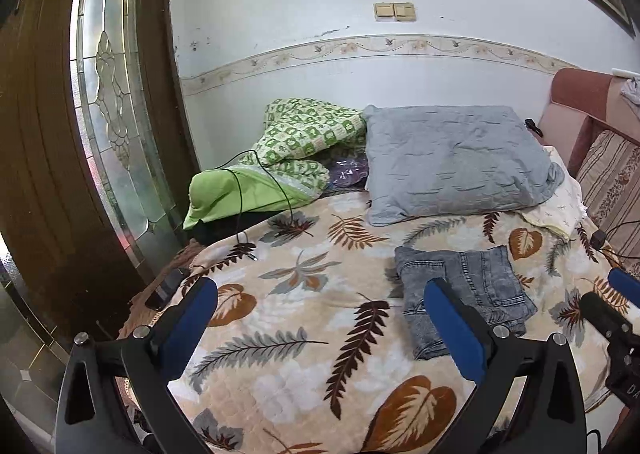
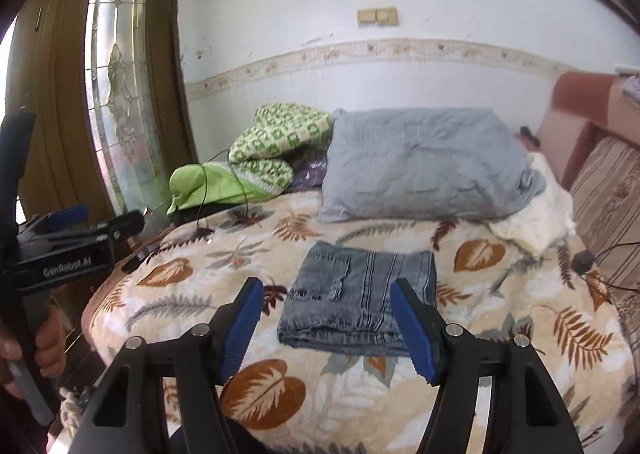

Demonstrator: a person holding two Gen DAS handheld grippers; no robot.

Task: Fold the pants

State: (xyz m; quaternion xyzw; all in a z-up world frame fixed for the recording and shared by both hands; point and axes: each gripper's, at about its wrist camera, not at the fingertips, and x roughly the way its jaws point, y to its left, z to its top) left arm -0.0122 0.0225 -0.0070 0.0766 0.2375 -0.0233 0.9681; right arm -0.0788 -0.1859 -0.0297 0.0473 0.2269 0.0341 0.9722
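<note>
Grey denim pants (image 2: 360, 300) lie folded into a compact rectangle on the leaf-patterned blanket (image 2: 500, 334). They also show in the left wrist view (image 1: 468, 294), right of centre. My right gripper (image 2: 326, 302) is open and empty, held just short of the pants' near edge. My left gripper (image 1: 320, 306) is open and empty, above the blanket (image 1: 300, 314) to the left of the pants. The left gripper's body (image 2: 76, 242) shows at the left edge of the right wrist view. The right gripper's blue fingertip (image 1: 624, 286) shows at the right edge of the left wrist view.
A grey pillow (image 1: 456, 161) and a green patterned quilt (image 1: 304, 141) lie at the far side of the bed. A black cable (image 1: 248, 205) trails over the quilt. A phone (image 1: 164, 290) lies at the bed's left edge. A wooden door (image 1: 60, 153) stands left. A striped cushion (image 2: 608, 193) is right.
</note>
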